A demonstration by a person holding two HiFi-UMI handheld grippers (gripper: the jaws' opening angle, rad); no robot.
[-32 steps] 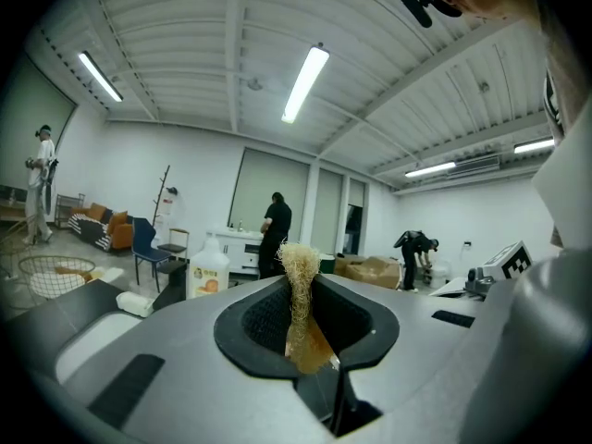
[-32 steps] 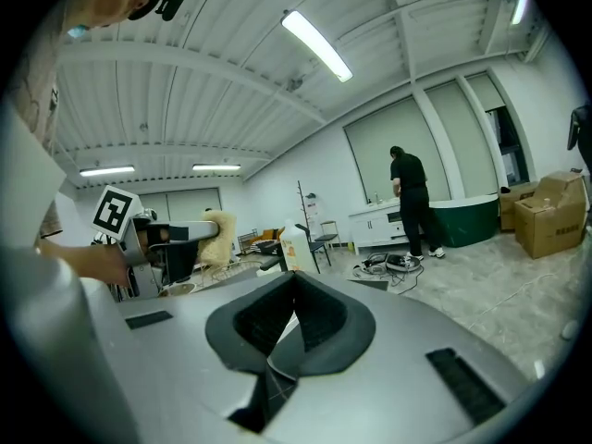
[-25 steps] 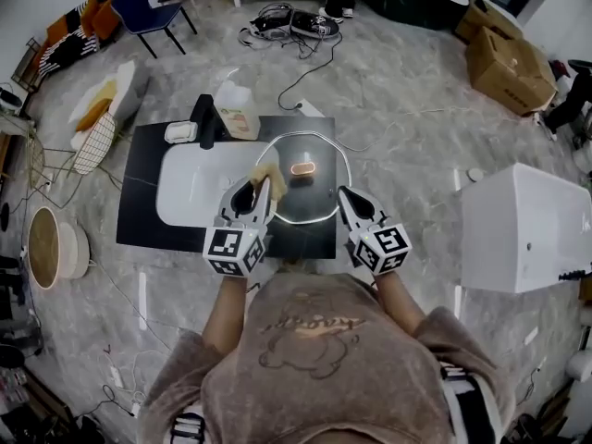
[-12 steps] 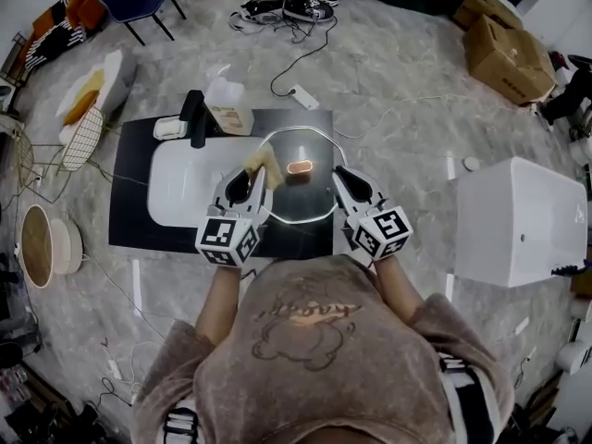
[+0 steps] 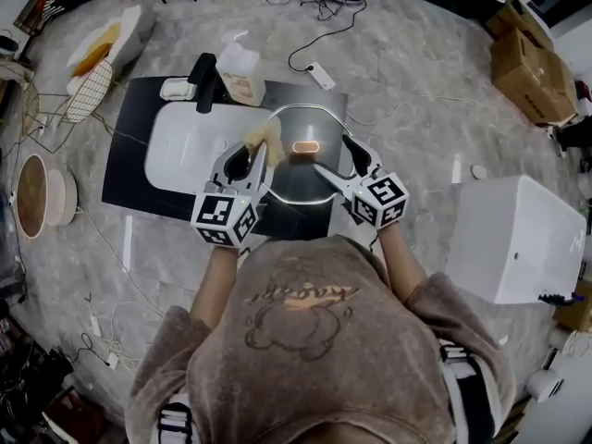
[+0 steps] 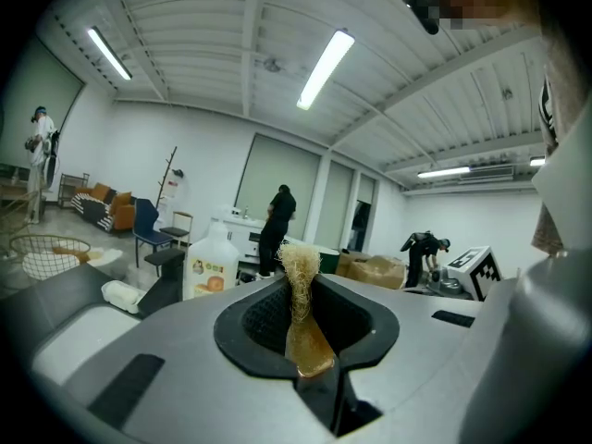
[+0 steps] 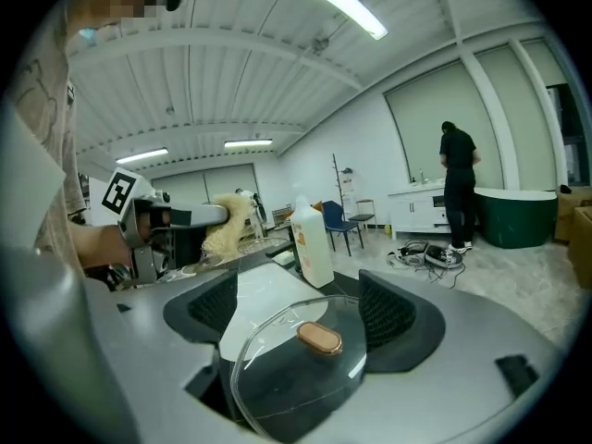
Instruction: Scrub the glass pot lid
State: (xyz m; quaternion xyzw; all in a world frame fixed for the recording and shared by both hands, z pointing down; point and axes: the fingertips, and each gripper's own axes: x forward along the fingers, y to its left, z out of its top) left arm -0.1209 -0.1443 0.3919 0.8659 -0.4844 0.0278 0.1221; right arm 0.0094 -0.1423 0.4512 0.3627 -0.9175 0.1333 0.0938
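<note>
1. The left gripper (image 5: 252, 157) is clamped tight on a loofah scrubber (image 6: 300, 285). The frayed end pokes out past the tips and hangs over the left part of the glass pot lid (image 5: 298, 181).
2. The lid lies flat with its knob (image 5: 306, 146) up, on the black counter (image 5: 129, 169) right beside the white sink basin (image 5: 185, 160). Can't tell if its left rim overhangs the basin.
3. The right gripper (image 5: 333, 155) has just been opening its jaws and they're spread wide now. The lid's near rim sits in the gap, but neither pad is on it.
4. My take: pin the lid first. Bare glass on a smooth counter will probably skate, so pinch the near rim with the right gripper, well away from the knob.
5. Then press the loofah fibres onto the glass and do small circles around the knob. Push toward the held rim, not toward the basin.
</note>
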